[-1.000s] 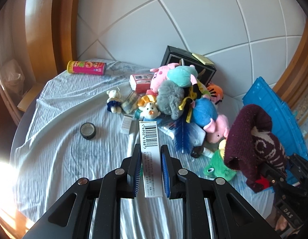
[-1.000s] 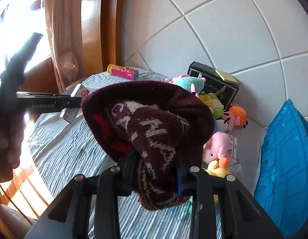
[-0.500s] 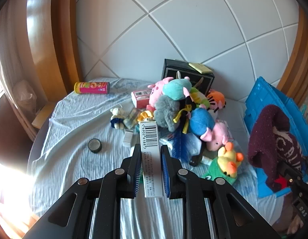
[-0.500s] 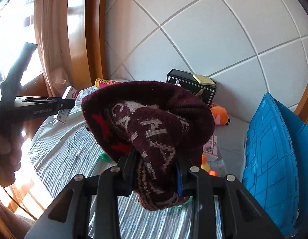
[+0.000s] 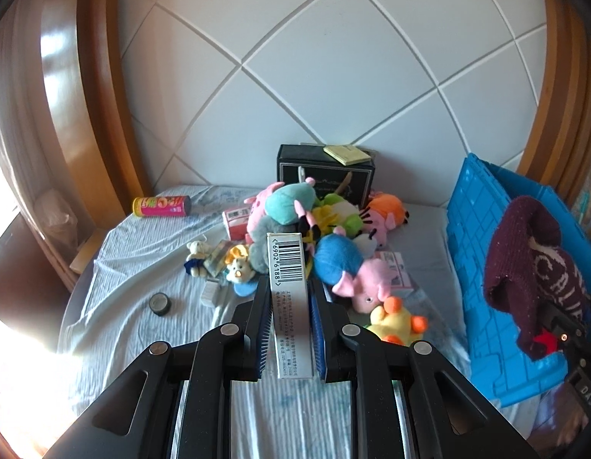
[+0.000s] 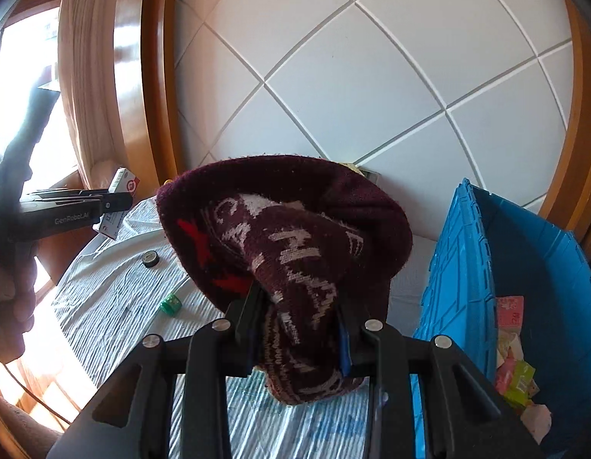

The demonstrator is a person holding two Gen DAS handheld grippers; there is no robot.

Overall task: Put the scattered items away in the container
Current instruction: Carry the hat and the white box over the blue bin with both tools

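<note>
- Barcode digits "6902" and "6188" run along the white box [image 5: 288,287], which the left tool [image 5: 288,298] has clamped between its blue pads; smaller print lower on the box is too fine to read.
- "GenRobot.AI" is printed on the left tool's side in the right wrist view.
- Knit letters on the maroon hat [image 6: 291,252] are folded and broken; "CAL" shows in the left view, the rest unreadable. The right tool [image 6: 299,329] is closed tight on the hat, which hangs up off the bench [image 5: 142,267] just beside the blue crate [image 6: 525,267].
- "DAS" shows on the right tool at the left view's edge.
- Crate holds a pink packet marked "20", a green packet and paper; its far side is cut off.
- Pink can [image 5: 161,206] label is blurred.
- Hat hides most of the toy pile [image 5: 326,237] in the right view.
</note>
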